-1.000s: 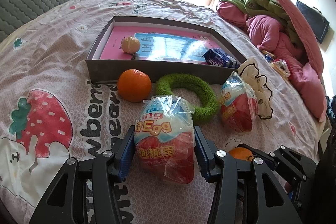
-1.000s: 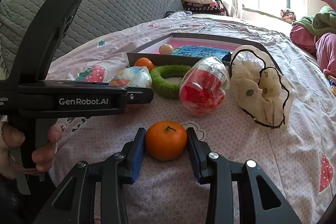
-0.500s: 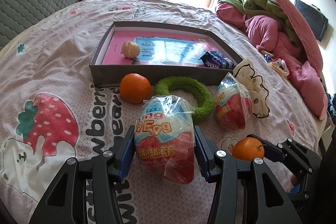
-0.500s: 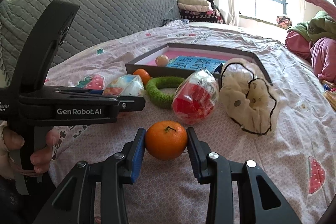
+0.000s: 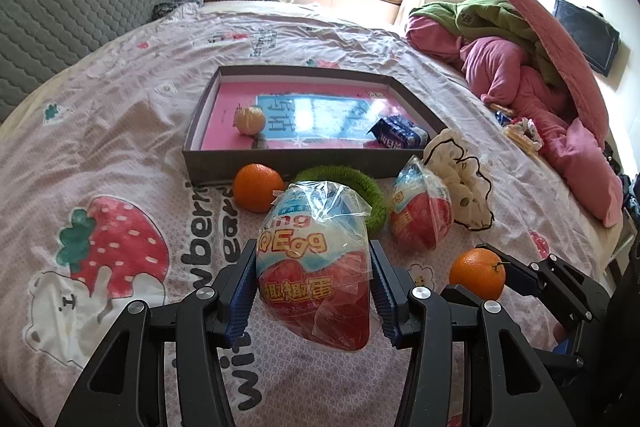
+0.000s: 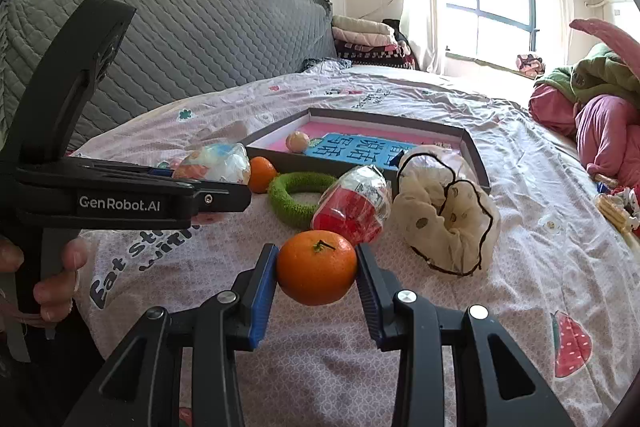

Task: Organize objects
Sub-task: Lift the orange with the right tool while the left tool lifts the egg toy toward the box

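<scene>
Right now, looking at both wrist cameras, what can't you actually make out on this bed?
- Blue snack packet in the grey cardboard box: left view, print too small; right view, hidden by the cream frilly scrunchie.
- Green fuzzy ring: left view, half hidden by the plastic-wrapped toy egg.
- Items beside the pink bedding: right view, too blurred to identify.

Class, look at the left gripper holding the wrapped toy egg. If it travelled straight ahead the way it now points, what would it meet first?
Probably the green fuzzy ring, which lies on the bedspread just beyond the wrapped toy egg that the left gripper holds. The grey box comes after it. Depth is uncertain in this fisheye view.
</scene>
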The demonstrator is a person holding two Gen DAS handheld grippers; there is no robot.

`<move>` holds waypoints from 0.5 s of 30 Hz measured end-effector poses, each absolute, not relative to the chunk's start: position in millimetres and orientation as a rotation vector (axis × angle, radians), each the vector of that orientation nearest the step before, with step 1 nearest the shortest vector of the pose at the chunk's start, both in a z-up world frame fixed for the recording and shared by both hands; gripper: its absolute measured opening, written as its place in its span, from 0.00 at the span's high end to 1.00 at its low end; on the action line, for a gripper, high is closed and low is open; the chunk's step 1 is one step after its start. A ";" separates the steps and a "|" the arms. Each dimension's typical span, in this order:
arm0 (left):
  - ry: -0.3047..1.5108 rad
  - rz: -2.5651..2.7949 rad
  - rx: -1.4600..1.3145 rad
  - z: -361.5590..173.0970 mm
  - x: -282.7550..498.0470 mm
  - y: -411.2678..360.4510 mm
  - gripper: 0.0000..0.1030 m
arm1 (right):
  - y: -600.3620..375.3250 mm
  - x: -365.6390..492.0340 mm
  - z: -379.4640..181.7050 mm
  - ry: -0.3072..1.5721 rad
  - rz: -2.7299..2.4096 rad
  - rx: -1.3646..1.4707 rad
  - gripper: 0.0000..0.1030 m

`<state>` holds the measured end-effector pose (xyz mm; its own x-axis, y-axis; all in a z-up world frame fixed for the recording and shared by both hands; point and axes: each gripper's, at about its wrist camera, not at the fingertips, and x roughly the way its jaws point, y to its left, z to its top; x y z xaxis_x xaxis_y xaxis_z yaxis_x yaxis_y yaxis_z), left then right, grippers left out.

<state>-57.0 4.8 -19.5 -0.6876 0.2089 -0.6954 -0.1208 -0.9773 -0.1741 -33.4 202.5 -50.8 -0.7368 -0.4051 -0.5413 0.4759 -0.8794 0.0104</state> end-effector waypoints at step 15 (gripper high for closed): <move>-0.133 2.750 -1.111 -10.5 -49.1 9.4 0.48 | 210.8 -26.5 -38.7 0.127 -2.577 0.691 0.62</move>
<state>-49.1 9.4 -10.5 -0.7072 0.1923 -0.6804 -0.1259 -0.9812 -0.1464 -26.5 210.8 -38.7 -0.7648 -0.4143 -0.4934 0.4608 -0.8870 0.0305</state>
